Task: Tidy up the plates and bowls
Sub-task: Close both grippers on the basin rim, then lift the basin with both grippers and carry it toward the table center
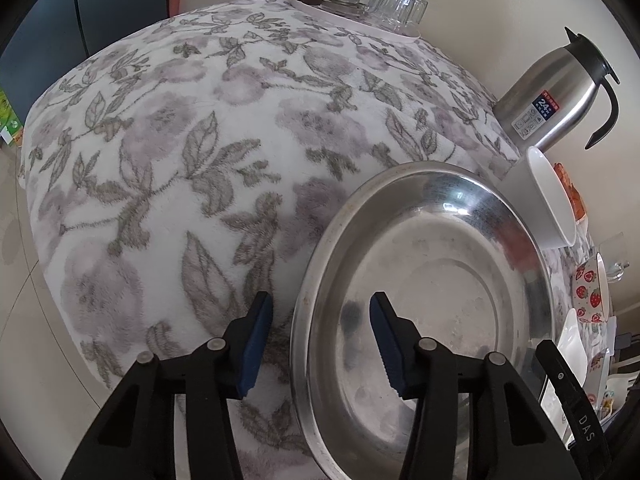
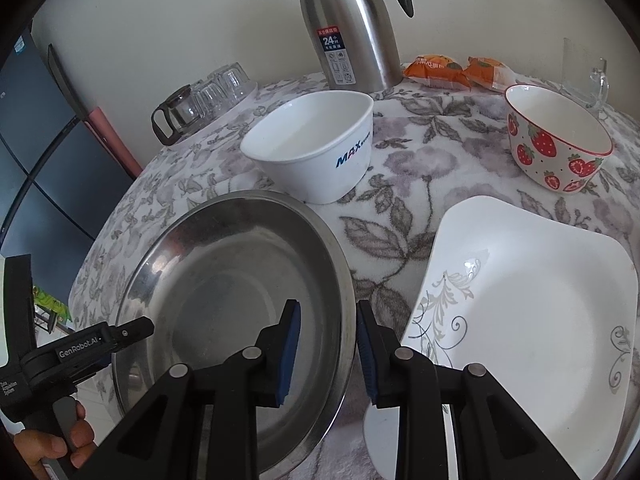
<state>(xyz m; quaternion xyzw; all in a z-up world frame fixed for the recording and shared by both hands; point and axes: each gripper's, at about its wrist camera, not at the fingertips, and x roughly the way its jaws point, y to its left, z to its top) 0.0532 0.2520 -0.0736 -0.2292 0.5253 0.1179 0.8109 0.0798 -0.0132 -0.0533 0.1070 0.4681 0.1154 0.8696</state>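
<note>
Two grippers: both reach the steel plate (image 2: 224, 272) from opposite sides, one on its left rim and one on its right.
Left gripper (image 1: 320, 300): lower middle of the left wrist view; its jaws are released and straddle the plate's left rim, one blue pad out over the cloth, the other inside the plate, neither pressing on the metal.
Hand (image 2: 52, 444): lower left corner of the right wrist view, wrapped round the left gripper's handle.
Glass pot (image 2: 176, 114): upper left, at the far edge of the desk (image 2: 400, 208), with upturned glasses (image 2: 224, 84) just beside it.
Steel plate: lower left of centre in the right wrist view, on the flowered cloth, empty.
White bowl (image 2: 312, 148): centre, just behind the steel plate, empty.
Thermos (image 2: 352, 28): top centre, upright against the wall.
Right gripper (image 2: 328, 306): bottom centre; its jaws are clenched on the steel plate's right rim, one pad inside, one outside.
Snack packets (image 2: 440, 70): upper right, beside the thermos.
Square plate (image 2: 532, 300): lower right, white with a grey scroll pattern, near the steel plate.
Strawberry bowl (image 2: 556, 140): right, behind the square plate.
Glass mug (image 2: 592, 80): far upper right.
</note>
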